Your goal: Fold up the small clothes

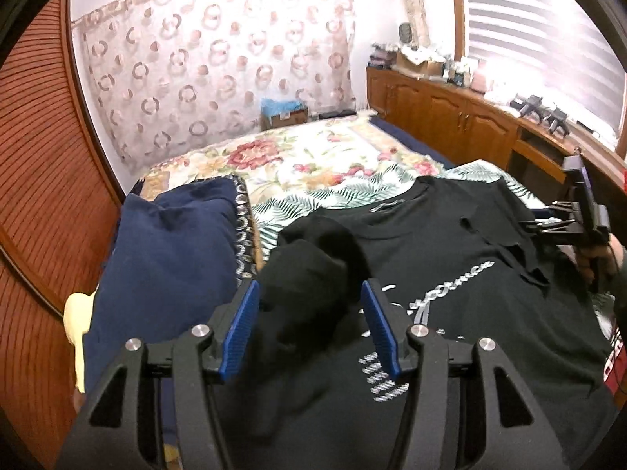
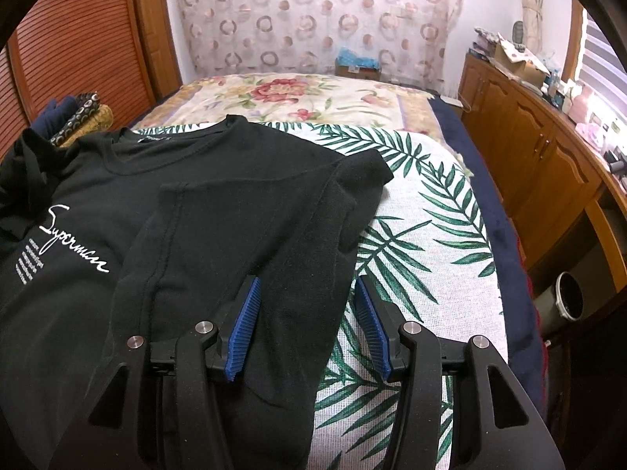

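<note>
At the far left a stack of folded dark navy cloth with a ring-patterned trim (image 1: pixel 172 243) lies on the bed with its palm-leaf printed white cover (image 2: pixel 423 211), and by the look of it that is work already finished; just beside it, toward the middle, the black knit T-shirt with white script lettering on the chest (image 1: pixel 439 258) lies spread face up on that cover, collar toward the headboard. On this shirt the fold seems only begun: its right sleeve and side panel are turned in over the body, while the left sleeve is bunched in a loose lump, so the left side, the lengthwise fold and the stacking are, I judge, left to do. The left claw (image 1: pixel 309 329) hangs above that lump with its blue ribbed pads standing apart and nothing pinched between them, released. Further right, the right claw (image 2: pixel 305 329) is likewise released, its jaws apart, one pad over the turned-in black panel and the other over the leaf cover, straddling the shirt's edge without pressing it. The left view alone shows the bunched sleeve, the navy stack at close range and the right tool in a person's hand at the frame's edge; the right view alone shows the flat turned-in panel and the legible lettering
</note>
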`<state>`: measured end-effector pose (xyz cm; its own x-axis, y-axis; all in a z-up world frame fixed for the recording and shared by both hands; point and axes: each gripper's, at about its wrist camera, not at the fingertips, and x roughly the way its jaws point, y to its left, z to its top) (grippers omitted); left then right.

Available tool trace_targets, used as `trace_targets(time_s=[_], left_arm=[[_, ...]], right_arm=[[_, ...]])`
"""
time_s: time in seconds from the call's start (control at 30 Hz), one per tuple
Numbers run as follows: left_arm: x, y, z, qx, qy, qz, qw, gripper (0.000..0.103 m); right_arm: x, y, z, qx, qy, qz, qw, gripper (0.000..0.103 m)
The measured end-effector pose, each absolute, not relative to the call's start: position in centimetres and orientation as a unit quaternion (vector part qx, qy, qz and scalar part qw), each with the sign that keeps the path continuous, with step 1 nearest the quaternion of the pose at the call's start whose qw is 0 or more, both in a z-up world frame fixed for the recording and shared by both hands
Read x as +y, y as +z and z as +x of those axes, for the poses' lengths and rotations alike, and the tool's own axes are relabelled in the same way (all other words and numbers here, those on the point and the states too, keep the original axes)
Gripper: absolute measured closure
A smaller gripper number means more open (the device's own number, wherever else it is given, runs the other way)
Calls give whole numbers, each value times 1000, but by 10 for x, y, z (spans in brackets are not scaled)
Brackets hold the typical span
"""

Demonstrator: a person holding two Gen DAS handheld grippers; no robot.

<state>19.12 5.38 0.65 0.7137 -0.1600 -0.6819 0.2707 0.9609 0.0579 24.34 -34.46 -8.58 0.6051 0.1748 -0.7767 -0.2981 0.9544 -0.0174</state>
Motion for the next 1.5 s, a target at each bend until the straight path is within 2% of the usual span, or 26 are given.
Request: trace_targets(time_s=[0.53,0.6,0.67,0.7,0.87,1.2,1.5], left_arm=[[31,-23,268,431,-107,120,888,50],[32,-26,272,437,-108,122,885,69],[39,-20,269,425,-93,118,893,95],[43,-17,265,413,-86,115,899,97],[86,23,247,343,-43,53,937,99],[116,12,249,369,-23,12,929,98],[113,3,248,364,-34,21,931,98]], right_arm=[[-344,-86,243,424,132,-73,893,52],[-344,-85,244,424,132,-73,893,52],[-344,-86,244,424,132,-73,893,52],[-344,-86,244,424,132,-73,893,52],[-344,-86,244,424,132,-74,893,52],[-344,-86,244,424,132,-74,893,52],[-348,-84,244,426,135,-66,892,50]])
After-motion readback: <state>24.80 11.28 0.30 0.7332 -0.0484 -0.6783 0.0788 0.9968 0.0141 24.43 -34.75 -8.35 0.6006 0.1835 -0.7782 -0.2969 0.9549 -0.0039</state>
